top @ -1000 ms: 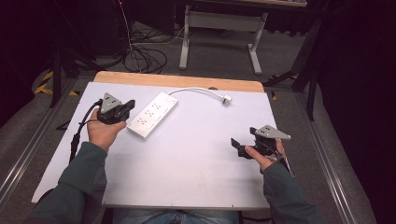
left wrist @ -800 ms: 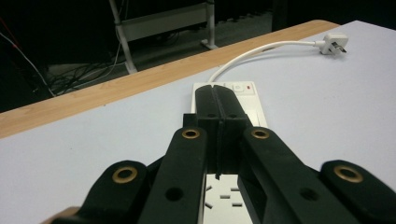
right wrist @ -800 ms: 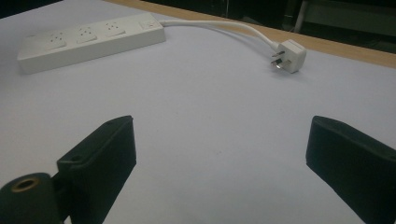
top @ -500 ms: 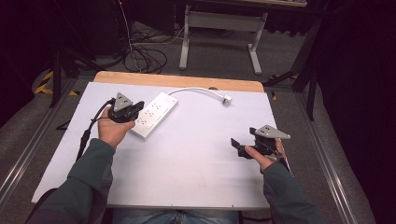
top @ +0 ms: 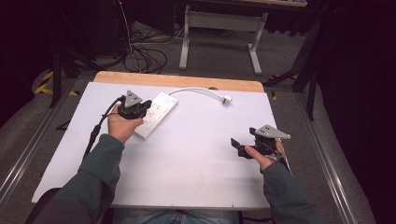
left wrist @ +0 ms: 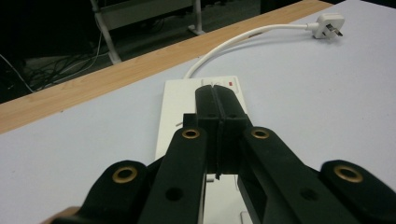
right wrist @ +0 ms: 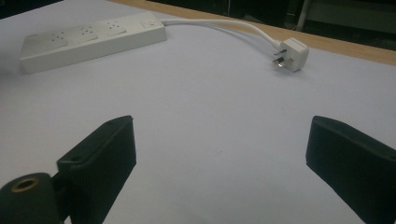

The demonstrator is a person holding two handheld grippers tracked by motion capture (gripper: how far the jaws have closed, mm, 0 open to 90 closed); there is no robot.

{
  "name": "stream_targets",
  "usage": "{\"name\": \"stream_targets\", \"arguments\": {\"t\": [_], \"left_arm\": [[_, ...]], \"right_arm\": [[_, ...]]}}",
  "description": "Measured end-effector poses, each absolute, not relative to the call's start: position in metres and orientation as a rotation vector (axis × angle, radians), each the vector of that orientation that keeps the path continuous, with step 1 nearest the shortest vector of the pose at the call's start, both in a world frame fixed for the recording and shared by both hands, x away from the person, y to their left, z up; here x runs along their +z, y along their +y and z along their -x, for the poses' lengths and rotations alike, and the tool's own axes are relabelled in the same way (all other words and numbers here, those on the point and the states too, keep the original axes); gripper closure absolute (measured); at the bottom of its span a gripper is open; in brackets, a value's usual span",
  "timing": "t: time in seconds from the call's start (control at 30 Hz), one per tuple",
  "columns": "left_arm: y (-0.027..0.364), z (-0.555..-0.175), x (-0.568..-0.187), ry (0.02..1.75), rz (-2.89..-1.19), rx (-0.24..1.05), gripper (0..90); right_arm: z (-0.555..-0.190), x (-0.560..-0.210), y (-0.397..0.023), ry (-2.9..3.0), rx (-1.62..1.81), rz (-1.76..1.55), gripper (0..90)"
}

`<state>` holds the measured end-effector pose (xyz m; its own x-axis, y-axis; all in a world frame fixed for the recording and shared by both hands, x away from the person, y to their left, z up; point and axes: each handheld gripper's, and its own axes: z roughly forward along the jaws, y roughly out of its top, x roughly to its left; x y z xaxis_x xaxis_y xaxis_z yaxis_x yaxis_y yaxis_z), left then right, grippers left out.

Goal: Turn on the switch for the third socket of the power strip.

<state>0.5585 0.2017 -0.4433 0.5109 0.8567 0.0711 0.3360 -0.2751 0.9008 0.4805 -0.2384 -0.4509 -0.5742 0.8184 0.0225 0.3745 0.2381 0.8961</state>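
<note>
**Power strip, approach stage**

While nothing is gripped, items run by size. Worktop [top: 196, 172]: white sheet, wooden far edge. Power strip [top: 156, 114]: white, lying far-left, cable curving to the plug [top: 227, 99]. Left claw [top: 140, 108]: jaws pressed together, empty, tips over the strip's near half; a second ago it sat further left, off the strip. Right claw [top: 237, 145]: jaws wide, empty, unmoved, well apart. Likely next: press a switch, needing a steady descent.

— What's in my way on the table [top: 196, 177]?
— Only the power strip [top: 156, 115], its cord [top: 196, 89] and plug [top: 227, 99] along the far edge.
— And the middle?
— Bare; I can pass freely.
</note>
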Motion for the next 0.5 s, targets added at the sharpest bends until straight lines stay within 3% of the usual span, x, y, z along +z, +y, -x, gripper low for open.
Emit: {"name": "stream_targets", "arguments": {"t": [0.5], "left_arm": [[0.177,-0.578,-0.458,0.986,-1.888,0.662,90.0]], "right_arm": [[-0.480,-0.450,-0.239,2.060,1.294,-1.083,9.1]]}}
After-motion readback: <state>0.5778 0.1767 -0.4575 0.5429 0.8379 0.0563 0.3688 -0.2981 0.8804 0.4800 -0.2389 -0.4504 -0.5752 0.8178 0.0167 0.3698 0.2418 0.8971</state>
